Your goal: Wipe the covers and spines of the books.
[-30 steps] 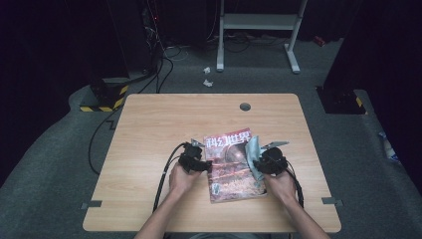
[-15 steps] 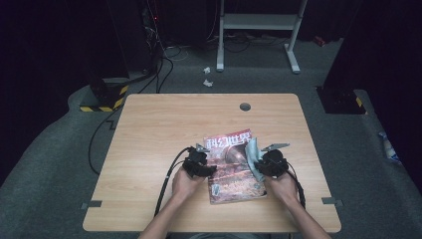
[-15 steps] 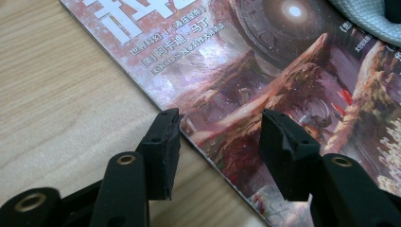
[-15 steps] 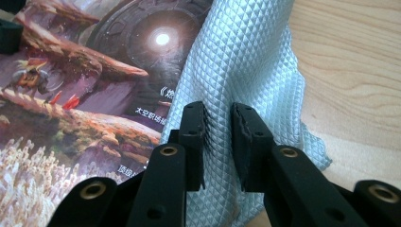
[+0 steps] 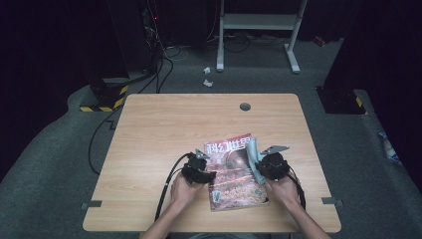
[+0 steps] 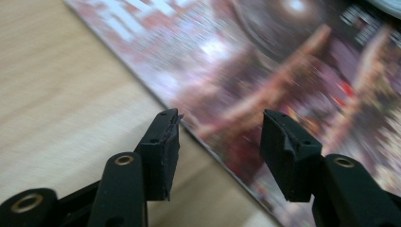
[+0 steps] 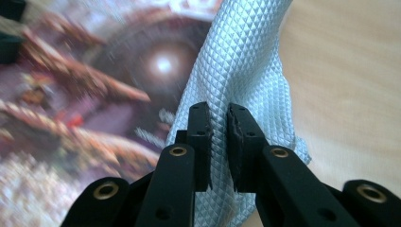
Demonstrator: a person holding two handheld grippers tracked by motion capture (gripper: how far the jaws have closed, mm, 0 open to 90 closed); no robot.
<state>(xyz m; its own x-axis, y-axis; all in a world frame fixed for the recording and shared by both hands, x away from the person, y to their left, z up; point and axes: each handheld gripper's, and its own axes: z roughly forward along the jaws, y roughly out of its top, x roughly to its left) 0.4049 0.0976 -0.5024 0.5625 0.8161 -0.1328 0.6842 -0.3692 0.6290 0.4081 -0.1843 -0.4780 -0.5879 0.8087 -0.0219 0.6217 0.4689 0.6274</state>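
Right gripper (image 7: 218, 127) just closed and pinching blue cloth (image 7: 241, 61) mid-frame, likely to wipe the magazine (image 5: 234, 172); left gripper (image 6: 220, 142) spread empty over its edge, steadying.

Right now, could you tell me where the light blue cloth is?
In the high view, the light blue cloth lies along the magazine's right edge, pinched by the right hand-held gripper.

My right gripper (image 7: 218, 142) has just been closing; its fingers (image 7: 201, 137) pinch a fold of the light-blue quilted cloth (image 7: 241, 66), draped over the magazine's (image 7: 85, 118) edge onto the wooden surface (image 7: 350, 85).
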